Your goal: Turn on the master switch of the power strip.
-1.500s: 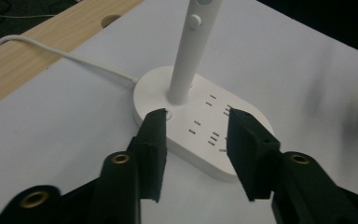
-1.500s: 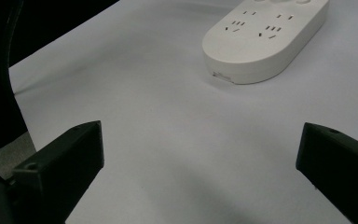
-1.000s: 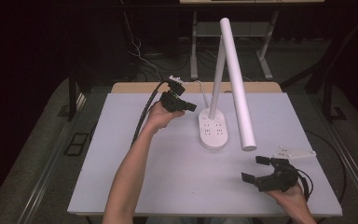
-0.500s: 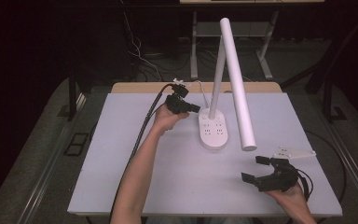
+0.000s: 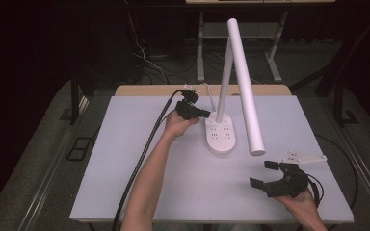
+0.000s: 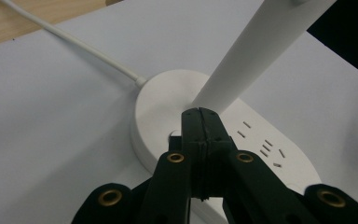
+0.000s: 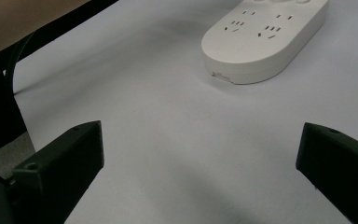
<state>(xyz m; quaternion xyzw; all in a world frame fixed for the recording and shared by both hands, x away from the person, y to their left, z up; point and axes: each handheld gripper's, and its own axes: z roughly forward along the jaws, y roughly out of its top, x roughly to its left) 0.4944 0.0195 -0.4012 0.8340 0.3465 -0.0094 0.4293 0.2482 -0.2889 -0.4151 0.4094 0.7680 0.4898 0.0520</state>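
Nearest me, my right gripper (image 5: 270,174) rested low over the front right of the worktop (image 5: 139,183) with its fingers (image 7: 60,161) spread wide and nothing between them, well apart from the lamp. Just beyond it, to the right, a small white three-cornered plate (image 5: 304,158) lay flat on the worktop. In the middle stood the desk lamp's base (image 5: 220,136), a white oval with socket slots in its top, and from its far end the stem (image 5: 225,77) rose to carry the long white lamp head (image 5: 244,86), which slanted down toward me and overhung the base. My left gripper (image 5: 203,113) sat at the far end of that base with its fingers (image 6: 201,128) pressed together on nothing, their tips just over a small round button (image 6: 174,135) at the foot of the stem; I could not tell whether they touched it. I judged the step to be pressing that switch. The risk lay in the aim: the closed tips could slide off the button onto smooth plastic, or a slanted push could nudge the light base and swing the overhanging head. Farthest off, the lamp's white cable (image 6: 74,42) ran toward the back edge, and a tug there could drag the base.
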